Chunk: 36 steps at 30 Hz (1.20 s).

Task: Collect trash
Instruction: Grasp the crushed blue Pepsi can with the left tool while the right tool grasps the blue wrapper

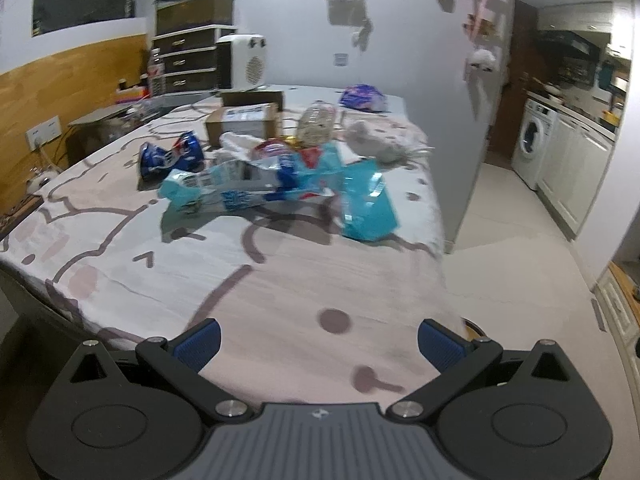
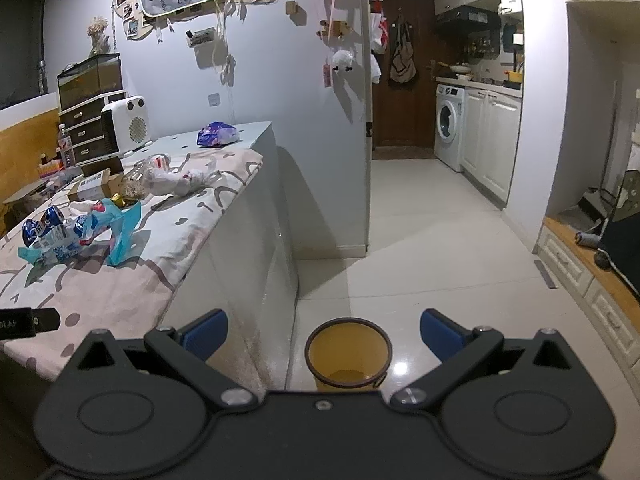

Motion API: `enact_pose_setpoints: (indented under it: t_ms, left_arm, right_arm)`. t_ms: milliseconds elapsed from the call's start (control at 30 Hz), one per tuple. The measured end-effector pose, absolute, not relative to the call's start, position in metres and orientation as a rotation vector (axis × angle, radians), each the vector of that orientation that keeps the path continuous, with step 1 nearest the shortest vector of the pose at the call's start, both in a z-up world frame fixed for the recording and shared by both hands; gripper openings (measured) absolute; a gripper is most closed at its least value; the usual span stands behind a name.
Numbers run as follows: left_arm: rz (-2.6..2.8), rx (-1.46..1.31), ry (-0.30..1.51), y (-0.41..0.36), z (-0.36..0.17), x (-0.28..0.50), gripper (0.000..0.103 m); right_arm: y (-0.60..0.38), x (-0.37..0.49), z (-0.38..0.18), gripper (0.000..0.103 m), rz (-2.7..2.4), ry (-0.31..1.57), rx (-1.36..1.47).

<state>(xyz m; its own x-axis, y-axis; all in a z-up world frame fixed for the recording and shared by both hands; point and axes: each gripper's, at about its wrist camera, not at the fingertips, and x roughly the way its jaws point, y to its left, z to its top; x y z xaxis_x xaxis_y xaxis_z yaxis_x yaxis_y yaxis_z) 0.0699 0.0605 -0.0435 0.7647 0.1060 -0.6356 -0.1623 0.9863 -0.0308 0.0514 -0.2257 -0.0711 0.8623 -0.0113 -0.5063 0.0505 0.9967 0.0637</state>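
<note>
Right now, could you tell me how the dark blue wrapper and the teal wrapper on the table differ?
The dark blue wrapper is crumpled into a compact bunch, while the teal wrapper is spread open and looks larger. The dark blue wrapper lies toward the wood-panelled wall; the teal wrapper lies near the table's open edge. Both rest on the patterned cloth, untouched by either gripper.

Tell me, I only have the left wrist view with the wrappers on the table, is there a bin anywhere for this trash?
Observer: Yes, a yellow bin stands on the floor beside the table's end, right below the right gripper.
Operator: Anything in it?
Observer: It looks empty; only its bare bottom shows.
Operator: Is the right gripper holding something?
Observer: No, its jaws are wide open with nothing between them.
Operator: How far is the trash from that end?
Observer: The teal wrapper lies nearest the table's edge above the bin side.
</note>
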Motion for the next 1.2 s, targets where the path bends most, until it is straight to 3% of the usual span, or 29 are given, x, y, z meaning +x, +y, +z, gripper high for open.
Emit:
enact_pose_setpoints:
  t_ms: [233, 433, 800, 1200]
  left_arm:
    - [0.209, -0.147, 0.636, 0.091, -0.048, 0.098, 0.103]
    - [0.226, -0.185, 0.589, 0.113, -0.053, 0.122, 0.103]
    - [0.237, -0.225, 0.714, 0.159, -0.076, 0.139, 0.103]
    - [0.329, -0.262, 0.541, 0.26, -0.027, 0.158, 0.103]
  right_arm:
    - [-0.207, 0.084, -0.08, 0.103, 0.054, 0.526, 0.119]
    - [-0.185, 0.115, -0.072, 0.103, 0.132, 0.402, 0.185]
    - [-0.124, 0.203, -0.038, 0.103, 0.266, 0.385, 0.2]
    - [-0.031, 0.296, -0.041, 0.1, 0.44, 0.44, 0.18]
